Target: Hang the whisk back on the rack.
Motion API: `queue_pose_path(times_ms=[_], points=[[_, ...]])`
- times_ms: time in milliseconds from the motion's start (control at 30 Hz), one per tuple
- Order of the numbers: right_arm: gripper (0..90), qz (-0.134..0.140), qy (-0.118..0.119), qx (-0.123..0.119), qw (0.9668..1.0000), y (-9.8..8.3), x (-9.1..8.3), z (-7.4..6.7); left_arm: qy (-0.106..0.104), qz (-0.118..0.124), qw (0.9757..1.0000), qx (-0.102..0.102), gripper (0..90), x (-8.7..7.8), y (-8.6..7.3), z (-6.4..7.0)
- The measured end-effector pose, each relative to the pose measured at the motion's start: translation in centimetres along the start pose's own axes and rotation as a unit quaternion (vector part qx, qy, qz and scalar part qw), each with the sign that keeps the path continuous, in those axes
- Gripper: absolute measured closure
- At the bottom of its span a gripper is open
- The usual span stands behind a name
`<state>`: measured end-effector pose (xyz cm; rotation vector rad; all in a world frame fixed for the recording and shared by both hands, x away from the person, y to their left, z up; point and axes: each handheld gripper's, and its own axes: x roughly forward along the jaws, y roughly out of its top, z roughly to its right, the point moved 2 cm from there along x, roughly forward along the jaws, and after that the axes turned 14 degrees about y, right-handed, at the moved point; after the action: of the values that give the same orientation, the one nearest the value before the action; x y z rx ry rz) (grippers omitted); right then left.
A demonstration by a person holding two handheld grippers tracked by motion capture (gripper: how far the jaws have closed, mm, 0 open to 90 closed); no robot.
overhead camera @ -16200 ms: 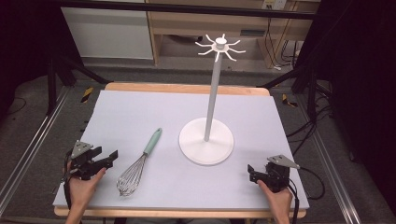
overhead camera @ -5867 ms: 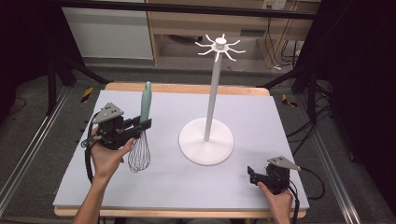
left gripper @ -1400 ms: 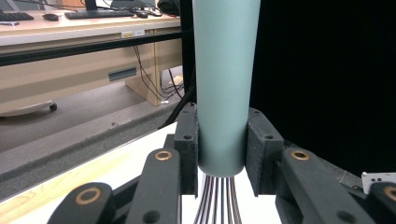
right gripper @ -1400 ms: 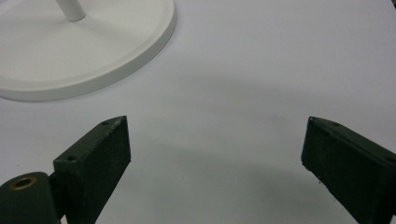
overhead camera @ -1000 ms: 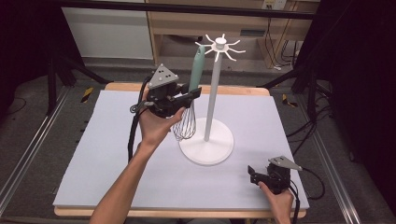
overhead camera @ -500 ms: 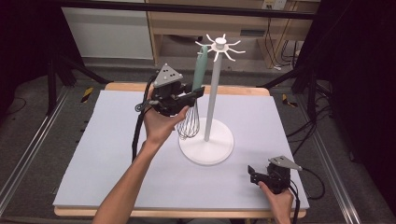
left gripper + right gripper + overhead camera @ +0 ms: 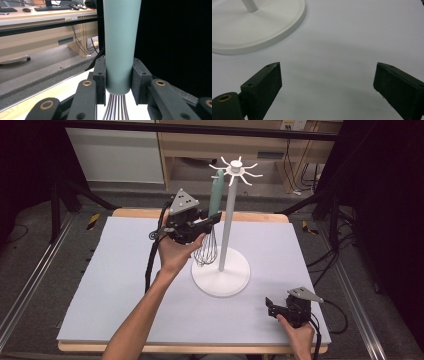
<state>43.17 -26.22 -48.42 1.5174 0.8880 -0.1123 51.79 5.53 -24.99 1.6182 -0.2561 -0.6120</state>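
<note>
L claw (image 7: 212, 218) pinches the whisk (image 7: 212, 222) at the bottom of its mint-green handle, pads tight on both sides, wires coming out just below the grip. Whisk is upright, handle up, wire bulb down, raised above the stand (image 7: 227, 227) base and just beside its white pole; handle top sits near the hooks at the crown. R claw (image 7: 327, 85) is spread wide w/ nothing between, resting low on the tabletop (image 7: 125, 285) near the front right corner, well apart from the whisk.

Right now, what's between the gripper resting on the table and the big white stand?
Nothing: in the right gripper view, bare table runs from the open right gripper to the stand's base.
</note>
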Motion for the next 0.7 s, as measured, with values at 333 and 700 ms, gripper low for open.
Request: queue_pose_path(times_ms=[333, 700], points=[[8.7, -0.001, 0.0, -0.002, 1.0, 0.0, 0.05, -0.03, 0.004, 0.006, 1.0, 0.004, 68.4, 0.4, -0.43, -0.12], [8.7, -0.001, 0.001, 0.0, 1.0, -0.01, 0.03, -0.04, 0.0, 0.012, 0.9999, 0.001, 67.3, 0.66, -0.49, -0.26]])
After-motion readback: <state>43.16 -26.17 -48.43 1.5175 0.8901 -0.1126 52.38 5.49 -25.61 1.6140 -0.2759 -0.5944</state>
